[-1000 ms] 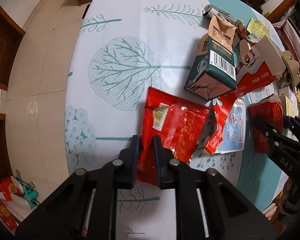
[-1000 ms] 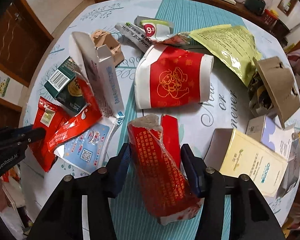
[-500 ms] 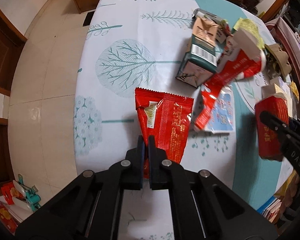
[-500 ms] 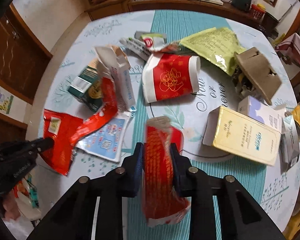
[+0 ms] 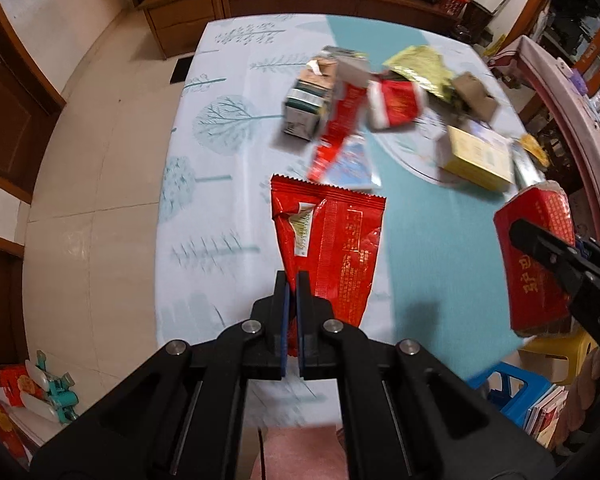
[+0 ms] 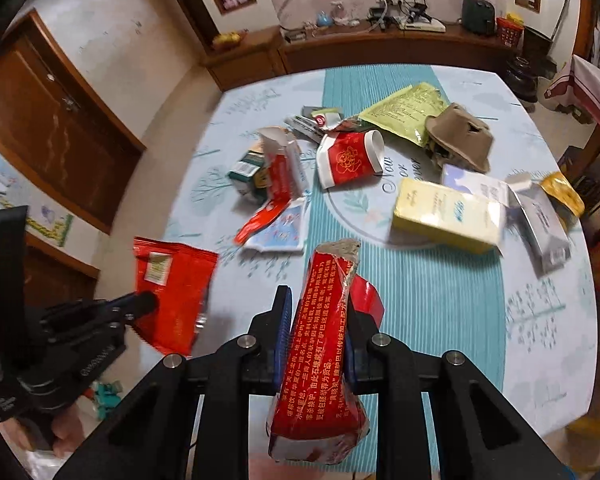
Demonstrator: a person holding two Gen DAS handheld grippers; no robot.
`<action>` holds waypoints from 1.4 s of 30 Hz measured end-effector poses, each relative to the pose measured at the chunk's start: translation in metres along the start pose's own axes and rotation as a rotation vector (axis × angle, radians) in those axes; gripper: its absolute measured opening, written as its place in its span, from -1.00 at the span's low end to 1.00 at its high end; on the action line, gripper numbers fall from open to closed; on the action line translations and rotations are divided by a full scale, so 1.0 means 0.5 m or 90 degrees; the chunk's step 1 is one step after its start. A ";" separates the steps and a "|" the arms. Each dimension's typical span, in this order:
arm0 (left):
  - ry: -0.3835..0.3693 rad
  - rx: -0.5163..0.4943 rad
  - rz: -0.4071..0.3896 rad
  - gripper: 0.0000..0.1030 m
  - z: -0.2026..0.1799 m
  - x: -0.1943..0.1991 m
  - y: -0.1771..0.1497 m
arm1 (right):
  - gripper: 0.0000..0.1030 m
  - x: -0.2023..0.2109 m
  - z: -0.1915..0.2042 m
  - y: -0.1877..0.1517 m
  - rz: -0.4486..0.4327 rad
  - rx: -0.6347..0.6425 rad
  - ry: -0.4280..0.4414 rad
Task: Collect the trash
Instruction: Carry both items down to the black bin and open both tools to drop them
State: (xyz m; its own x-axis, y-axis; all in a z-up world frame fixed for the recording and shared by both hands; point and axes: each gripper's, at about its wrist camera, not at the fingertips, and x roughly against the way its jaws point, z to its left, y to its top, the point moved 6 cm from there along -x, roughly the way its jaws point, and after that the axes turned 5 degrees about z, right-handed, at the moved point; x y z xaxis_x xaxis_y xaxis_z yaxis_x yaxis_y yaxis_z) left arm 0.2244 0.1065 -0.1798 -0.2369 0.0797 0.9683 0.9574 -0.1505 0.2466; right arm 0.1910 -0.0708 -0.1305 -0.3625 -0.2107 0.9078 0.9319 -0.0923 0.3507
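The left claw (image 5: 291, 280) is clamped on a red wrapper (image 5: 327, 240), the right claw (image 6: 317, 312) on a crushed red carton (image 6: 320, 344), both held above the tabletop (image 6: 440, 300). Far beyond lie a red cup (image 6: 350, 158), a yellow box (image 6: 446, 216) and more litter; nothing blocks either claw.

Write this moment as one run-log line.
left gripper: shut on red wrapper | right gripper: shut on red carton | both lifted off table | other trash remains
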 end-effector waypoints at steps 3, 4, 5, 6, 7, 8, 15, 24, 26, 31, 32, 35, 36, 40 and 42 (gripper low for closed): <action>0.007 0.003 -0.016 -0.98 -0.059 0.049 -0.072 | -0.59 0.070 -0.018 -0.077 -0.010 0.014 0.020; 0.004 0.007 -0.019 -0.98 -0.081 0.061 -0.097 | -0.59 0.094 -0.027 -0.108 -0.012 0.020 0.024; 0.003 0.010 -0.020 -0.98 -0.098 0.070 -0.119 | -0.59 0.108 -0.034 -0.130 -0.012 0.024 0.026; 0.001 0.011 -0.023 -0.98 -0.120 0.080 -0.149 | -0.59 0.131 -0.043 -0.164 -0.011 0.031 0.030; 0.000 0.011 -0.025 -0.98 -0.141 0.089 -0.177 | -0.59 0.148 -0.053 -0.191 -0.012 0.037 0.031; -0.001 0.011 -0.026 -0.98 -0.164 0.097 -0.207 | -0.59 0.166 -0.061 -0.220 -0.011 0.045 0.031; -0.007 0.006 0.007 -0.98 -0.283 0.097 -0.384 | -0.59 0.233 -0.129 -0.409 0.017 0.069 0.037; 0.000 -0.036 0.063 -0.98 -0.363 0.017 -0.527 | -0.59 0.157 -0.199 -0.593 0.096 0.025 0.048; 0.000 -0.049 0.072 -0.98 -0.370 -0.017 -0.547 | -0.59 0.115 -0.212 -0.614 0.111 0.012 0.042; 0.002 -0.078 0.097 -0.98 -0.379 -0.132 -0.586 | -0.59 -0.004 -0.247 -0.685 0.137 -0.005 0.013; 0.002 -0.082 0.102 -0.98 -0.379 -0.159 -0.593 | -0.59 -0.038 -0.257 -0.703 0.142 -0.013 0.009; 0.003 -0.090 0.126 -0.98 -0.377 -0.249 -0.620 | -0.59 -0.109 -0.280 -0.734 0.150 -0.033 0.005; 0.008 -0.093 0.132 -0.98 -0.376 -0.276 -0.627 | -0.59 -0.140 -0.291 -0.748 0.152 -0.041 0.004; 0.014 -0.104 0.152 -0.98 -0.371 -0.372 -0.647 | -0.59 -0.245 -0.329 -0.796 0.165 -0.066 -0.006; 0.011 -0.105 0.164 -0.98 -0.370 -0.417 -0.653 | -0.59 -0.294 -0.348 -0.815 0.168 -0.073 -0.015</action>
State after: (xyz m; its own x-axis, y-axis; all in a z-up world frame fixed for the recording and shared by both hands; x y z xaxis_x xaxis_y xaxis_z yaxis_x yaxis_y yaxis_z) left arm -0.0696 -0.0434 -0.4549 0.0055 0.0017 1.0000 0.9470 -0.3211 -0.0047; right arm -0.1371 -0.1716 -0.4469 -0.1064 -0.2195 0.9698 0.9862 -0.1474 0.0748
